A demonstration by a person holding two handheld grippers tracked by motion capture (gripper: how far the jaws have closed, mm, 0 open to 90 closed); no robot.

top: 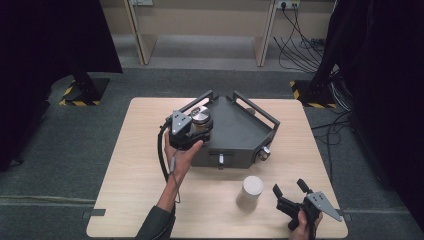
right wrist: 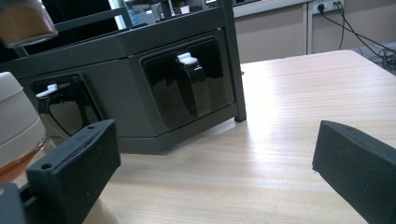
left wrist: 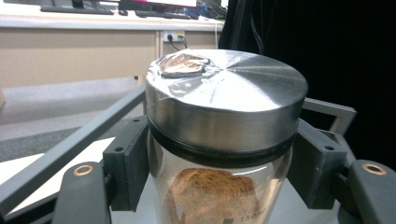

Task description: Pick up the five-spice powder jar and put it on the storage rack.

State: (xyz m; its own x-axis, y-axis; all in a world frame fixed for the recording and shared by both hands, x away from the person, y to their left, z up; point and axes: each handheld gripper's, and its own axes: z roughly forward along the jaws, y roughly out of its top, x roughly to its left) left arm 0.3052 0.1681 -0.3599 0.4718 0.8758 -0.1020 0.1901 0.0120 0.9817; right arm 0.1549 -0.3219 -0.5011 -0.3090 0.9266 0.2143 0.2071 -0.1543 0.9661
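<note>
A glass jar [left wrist: 210, 196] with a brushed metal lid [top: 201, 116] holds brown powder. My left gripper [top: 197, 127] is shut on it just under the lid, one pad [left wrist: 127, 161] on each side of the glass. The jar hangs over the left corner of a dark grey box [top: 235, 127], and its bottom [right wrist: 23, 18] shows above that box in the right gripper view. My right gripper [top: 289, 187] rests near the table's front right corner, open [right wrist: 215, 168] with nothing between its fingers, facing the box's front.
A white-lidded jar [top: 250, 192] stands on the table left of my right gripper; it is seen close [right wrist: 16, 121]. The box's front has two recessed black panels with white latches [right wrist: 191, 88]. Raised rails [top: 255, 111] edge the box's top.
</note>
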